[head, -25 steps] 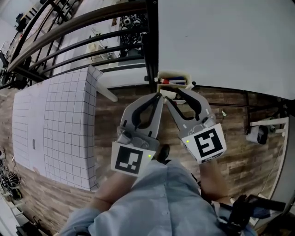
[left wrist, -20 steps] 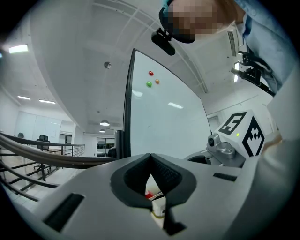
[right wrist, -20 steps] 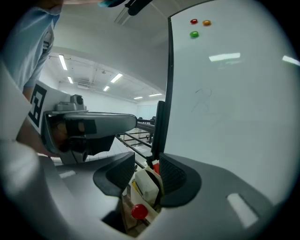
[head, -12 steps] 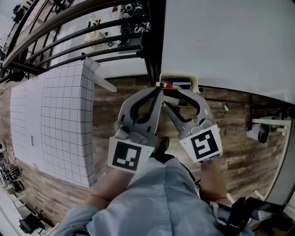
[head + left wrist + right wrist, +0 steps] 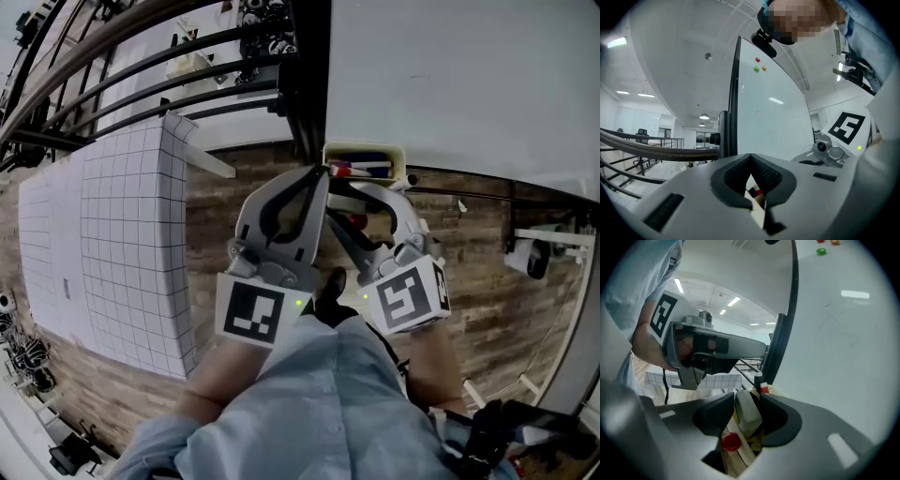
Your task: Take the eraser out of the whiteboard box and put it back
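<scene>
A cream whiteboard box (image 5: 397, 156) hangs at the whiteboard's lower edge with markers (image 5: 364, 169) in it. My right gripper (image 5: 349, 201) tilts down into the box. Its jaws are opening, with the grey-white eraser (image 5: 747, 414) standing between them (image 5: 748, 405). The left jaw lies close beside the eraser and a dark gap shows at the right jaw. Below the eraser sits a red marker cap (image 5: 731, 442). My left gripper (image 5: 322, 176) points level beside the box, shut with nothing in it; the box shows through the slit under its tips (image 5: 750, 156).
The whiteboard (image 5: 450, 84) fills the upper right, with a dark post (image 5: 307, 84) along its left edge. A white gridded panel (image 5: 122, 234) lies at the left on the wooden floor (image 5: 525, 319). Black railings (image 5: 141, 56) cross the upper left.
The right gripper has dipped lower into the box and rolled, and its jaws have spread wider. The left gripper has shifted slightly alongside it.
</scene>
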`<control>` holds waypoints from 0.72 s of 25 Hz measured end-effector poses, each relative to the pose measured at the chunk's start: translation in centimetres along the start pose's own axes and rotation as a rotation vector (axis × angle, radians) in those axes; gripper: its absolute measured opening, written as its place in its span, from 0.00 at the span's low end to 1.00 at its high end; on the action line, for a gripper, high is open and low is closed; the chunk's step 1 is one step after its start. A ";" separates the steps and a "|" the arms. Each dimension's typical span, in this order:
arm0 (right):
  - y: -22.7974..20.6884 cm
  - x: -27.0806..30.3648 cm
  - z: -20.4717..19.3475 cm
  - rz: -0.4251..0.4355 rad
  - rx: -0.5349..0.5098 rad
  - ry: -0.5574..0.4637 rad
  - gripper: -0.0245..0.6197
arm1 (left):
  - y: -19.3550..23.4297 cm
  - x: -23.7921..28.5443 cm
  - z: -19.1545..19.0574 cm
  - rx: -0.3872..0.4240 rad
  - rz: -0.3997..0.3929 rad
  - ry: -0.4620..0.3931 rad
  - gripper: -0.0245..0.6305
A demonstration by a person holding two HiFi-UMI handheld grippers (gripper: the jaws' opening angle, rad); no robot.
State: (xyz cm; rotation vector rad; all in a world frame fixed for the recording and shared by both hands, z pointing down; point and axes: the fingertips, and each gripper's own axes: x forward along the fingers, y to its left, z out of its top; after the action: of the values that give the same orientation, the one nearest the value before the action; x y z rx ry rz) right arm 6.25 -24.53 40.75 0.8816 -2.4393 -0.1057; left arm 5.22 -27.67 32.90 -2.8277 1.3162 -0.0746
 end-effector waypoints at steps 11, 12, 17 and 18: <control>-1.1 -1.1 1.2 -0.080 0.056 -0.058 0.24 | -0.8 -1.9 2.0 0.019 0.005 -0.037 0.04; -1.3 -1.4 1.5 -0.086 0.062 -0.068 0.24 | -0.9 -2.2 2.2 0.022 0.008 -0.042 0.04; -1.8 -3.2 3.1 -0.114 0.072 -0.103 0.23 | -1.8 -3.7 3.6 0.042 0.010 -0.067 0.04; -1.8 -3.6 3.4 -0.120 0.074 -0.112 0.23 | -2.0 -3.9 3.8 0.047 0.009 -0.069 0.04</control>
State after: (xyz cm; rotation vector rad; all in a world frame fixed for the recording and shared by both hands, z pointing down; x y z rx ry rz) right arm 7.83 -24.12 35.70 1.0819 -2.5066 -0.1116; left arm 4.46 -23.37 29.03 -2.7587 1.2962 -0.0068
